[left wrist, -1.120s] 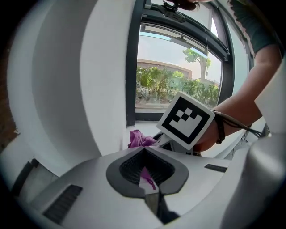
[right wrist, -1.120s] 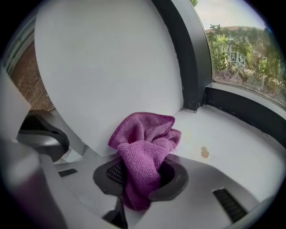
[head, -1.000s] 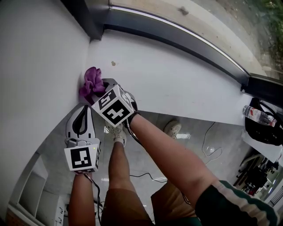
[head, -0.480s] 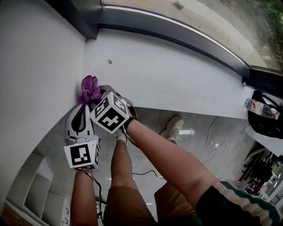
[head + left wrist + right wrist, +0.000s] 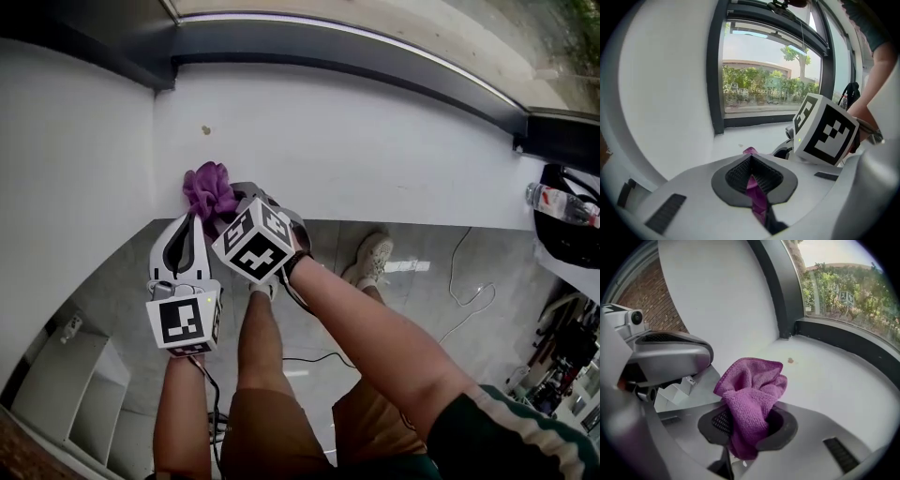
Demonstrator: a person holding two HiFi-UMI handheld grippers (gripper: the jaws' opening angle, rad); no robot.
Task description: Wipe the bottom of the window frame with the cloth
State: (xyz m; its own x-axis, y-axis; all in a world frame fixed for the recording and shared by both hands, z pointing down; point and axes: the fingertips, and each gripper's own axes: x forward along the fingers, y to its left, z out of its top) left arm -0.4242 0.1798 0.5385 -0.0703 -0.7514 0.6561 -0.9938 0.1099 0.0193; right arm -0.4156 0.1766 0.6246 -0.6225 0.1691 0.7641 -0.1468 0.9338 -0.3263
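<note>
The purple cloth (image 5: 208,187) sits bunched on the white sill (image 5: 375,150), pressed up against the white side wall (image 5: 66,187) to its left. Both grippers have it. The left gripper (image 5: 750,163) is closed on a thin strip of cloth, and the right gripper (image 5: 749,423), just right of it, is clamped on a thick wad that bulges up out of its jaws. Beyond the cloth a small brown speck (image 5: 206,130) marks the sill. Further back runs the dark bottom rail of the window frame (image 5: 375,54), with bare sill between it and the cloth. Far right of the cloth hang a black bag (image 5: 567,239) and a bottle (image 5: 561,202).
</note>
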